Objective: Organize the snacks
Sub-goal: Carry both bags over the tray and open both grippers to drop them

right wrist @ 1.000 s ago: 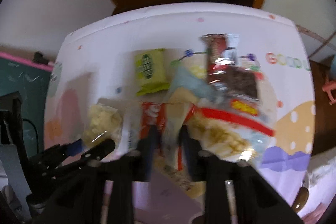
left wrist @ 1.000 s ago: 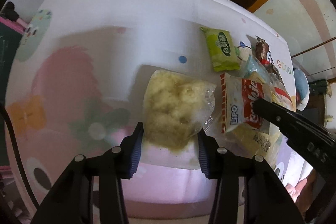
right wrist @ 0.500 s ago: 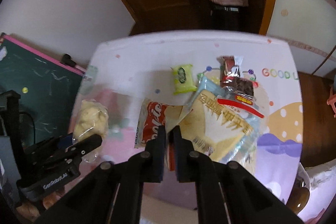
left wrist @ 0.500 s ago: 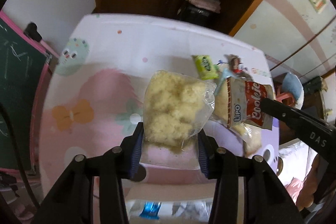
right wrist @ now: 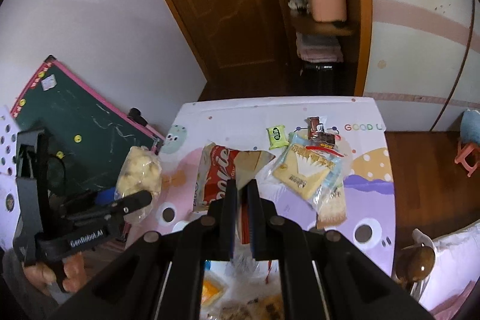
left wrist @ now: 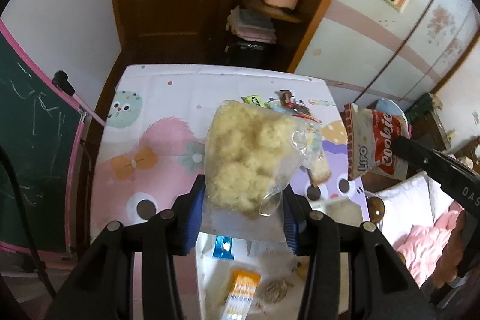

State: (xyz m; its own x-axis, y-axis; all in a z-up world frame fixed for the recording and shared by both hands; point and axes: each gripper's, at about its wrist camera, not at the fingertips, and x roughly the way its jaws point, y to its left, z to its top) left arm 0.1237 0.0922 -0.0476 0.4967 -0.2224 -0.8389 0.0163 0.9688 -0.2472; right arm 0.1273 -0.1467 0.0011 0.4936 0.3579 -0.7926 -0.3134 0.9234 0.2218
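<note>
Nearest, below both grippers, a container of snacks (left wrist: 240, 287) is showing blurred packets, lying directly under the held bags, which I am judging to be the drop point; the left gripper (left wrist: 243, 209) is pinching the bottom edge of a clear bag of yellow puffs (left wrist: 246, 158), its long axis running away from the fingers; the right gripper (right wrist: 241, 215) is pressing together on the Lipo cookie pack (right wrist: 214, 176), likewise pointing forward; farther off, on the cartoon-print table (right wrist: 369, 170), the cracker packet (right wrist: 306, 170), green packet (right wrist: 277, 136) and chocolate wrapper (right wrist: 319, 129) are lying well apart from both grippers.
</note>
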